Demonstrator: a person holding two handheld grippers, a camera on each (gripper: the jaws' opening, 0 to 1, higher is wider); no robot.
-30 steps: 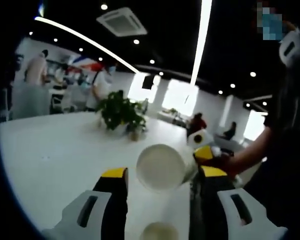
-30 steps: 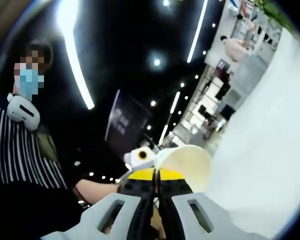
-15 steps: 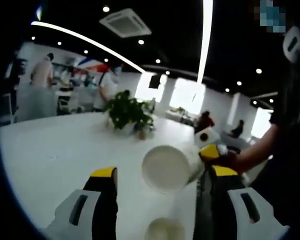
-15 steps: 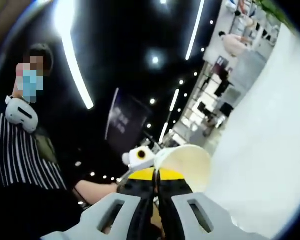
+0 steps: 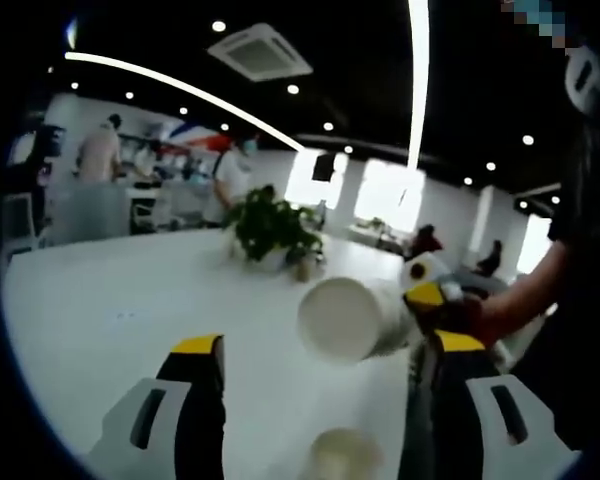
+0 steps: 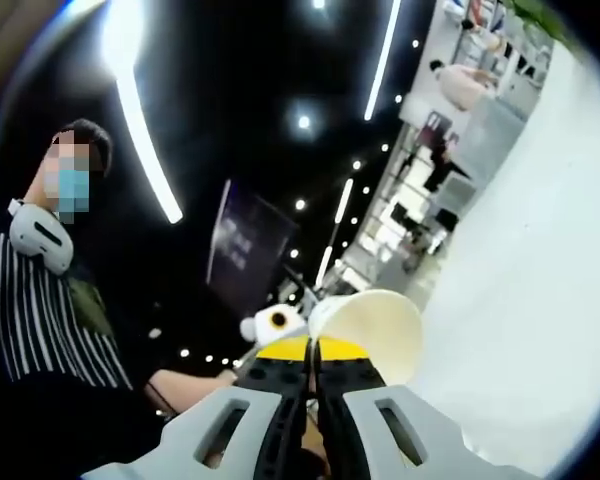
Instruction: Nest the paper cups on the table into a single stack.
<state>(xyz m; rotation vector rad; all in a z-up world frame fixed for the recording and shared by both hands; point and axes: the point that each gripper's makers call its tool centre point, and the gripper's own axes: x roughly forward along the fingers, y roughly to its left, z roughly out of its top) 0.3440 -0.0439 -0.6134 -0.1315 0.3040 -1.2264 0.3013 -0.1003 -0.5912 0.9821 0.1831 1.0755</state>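
Note:
In the left gripper view a white paper cup (image 5: 352, 318) hangs on its side above the white table (image 5: 110, 310), its bottom toward me, pinched at its rim by the right gripper coming in from the right. My left gripper (image 5: 320, 355) stands open below it, jaws wide apart, the cup between and above them. A second paper cup (image 5: 345, 452) stands on the table low between the jaws, mouth up. In the right gripper view my right gripper (image 6: 313, 350) is shut on the rim of the same cup (image 6: 375, 330), whose open mouth faces me.
A potted green plant (image 5: 272, 230) stands on the table beyond the cup. People stand at desks at the far left. The person holding the grippers, in a striped top (image 6: 40, 310), is close on the right.
The left gripper's jaws have spread wider. The held cup has shifted slightly right and up in the left gripper view; the right gripper keeps its grip.

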